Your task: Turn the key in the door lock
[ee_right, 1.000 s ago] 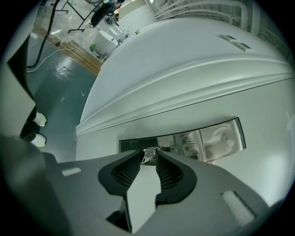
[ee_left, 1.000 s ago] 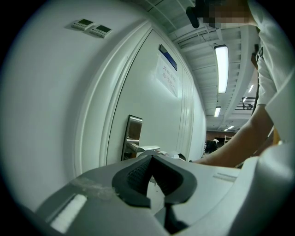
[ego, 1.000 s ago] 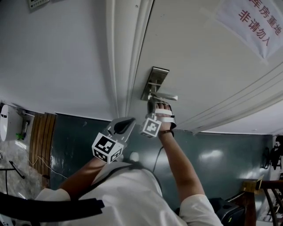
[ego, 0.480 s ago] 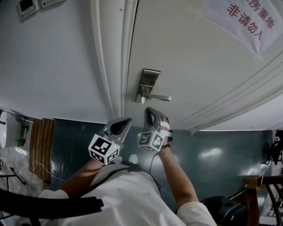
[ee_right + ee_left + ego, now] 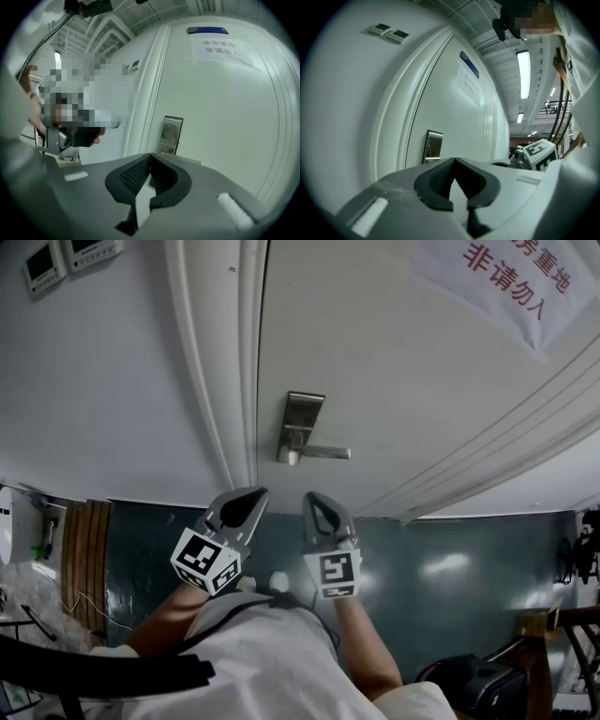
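Both jaws below door lock [image 5: 303, 420]; right nearer
From right gripper [image 5: 316, 499], jaws closed on nothing, lock lies at 12 o'clock; from left gripper [image 5: 249, 496], likewise closed, 1 o'clock; key not discernible.

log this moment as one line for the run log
left gripper: shut, empty | right gripper: shut, empty | lock plate: untouched, both grippers below it in head view | key: not made out

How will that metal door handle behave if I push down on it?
The handle looks like smooth bright metal, so a push would probably slip along it. It is a stiff bar fixed at one end to the lock plate, so it should likely pivot down, not bend. Any spring resistance can't be seen.
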Motion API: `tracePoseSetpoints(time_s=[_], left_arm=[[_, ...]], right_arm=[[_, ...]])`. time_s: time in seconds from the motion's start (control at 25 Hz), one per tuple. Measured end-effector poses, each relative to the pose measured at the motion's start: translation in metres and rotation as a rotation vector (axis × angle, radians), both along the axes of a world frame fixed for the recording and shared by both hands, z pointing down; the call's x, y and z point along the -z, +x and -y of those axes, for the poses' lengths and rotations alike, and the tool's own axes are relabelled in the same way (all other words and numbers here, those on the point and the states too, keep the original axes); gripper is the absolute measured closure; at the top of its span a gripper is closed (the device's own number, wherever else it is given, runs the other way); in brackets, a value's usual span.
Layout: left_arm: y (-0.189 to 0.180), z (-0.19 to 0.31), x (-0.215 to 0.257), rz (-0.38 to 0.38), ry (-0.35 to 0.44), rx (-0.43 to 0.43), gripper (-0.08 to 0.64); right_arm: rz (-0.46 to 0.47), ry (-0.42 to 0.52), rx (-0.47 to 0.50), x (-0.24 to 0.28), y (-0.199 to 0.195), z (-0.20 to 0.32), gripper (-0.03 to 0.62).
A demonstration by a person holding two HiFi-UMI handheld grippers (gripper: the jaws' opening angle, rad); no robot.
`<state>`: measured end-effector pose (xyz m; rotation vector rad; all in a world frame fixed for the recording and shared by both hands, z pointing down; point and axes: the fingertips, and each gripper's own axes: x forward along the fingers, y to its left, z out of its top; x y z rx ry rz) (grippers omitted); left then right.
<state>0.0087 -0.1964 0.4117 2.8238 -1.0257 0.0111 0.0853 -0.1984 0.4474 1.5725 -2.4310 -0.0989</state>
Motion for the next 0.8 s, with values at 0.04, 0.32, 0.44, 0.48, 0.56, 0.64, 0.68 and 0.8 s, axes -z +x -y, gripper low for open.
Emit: tracePoseSetpoints(time_s=[0.04,0.32,0.44,0.48,0.56,0.64,0.68,0.8], left_arm=[[-0.001,0.001,0.002,-0.001,0.003,0.004,0.554],[-0.011,-0.001,0.019,-0.018,0.024,0.024,0.554],[-0.015,-0.002,0.026,-0.024,0.033,0.033,0.555],[-0.017,-0.001,0.027,-0.025,0.034,0.038,0.554],[-0.021,0.001,0.027,-0.025,0.036,0.047,0.555],[-0.023,0.004,0.025,-0.022,0.032,0.056,0.554],[-0.024,0.005,0.024,-0.021,0.030,0.059,0.554],[-0.023,0.007,0.022,-0.021,0.025,0.060,0.554]], right_arm=[[0.025,-0.005,-0.007,0.003,0.003,-0.004,0.583],[0.180,0.039,-0.076,0.040,0.029,-0.027,0.583],[0.240,0.062,-0.103,0.053,0.041,-0.033,0.583],[0.259,0.065,-0.110,0.057,0.044,-0.033,0.583],[0.276,0.066,-0.114,0.060,0.045,-0.033,0.583],[0.276,0.063,-0.108,0.059,0.045,-0.031,0.583],[0.278,0.059,-0.105,0.058,0.044,-0.029,0.583],[0.288,0.043,-0.099,0.054,0.041,-0.024,0.584]])
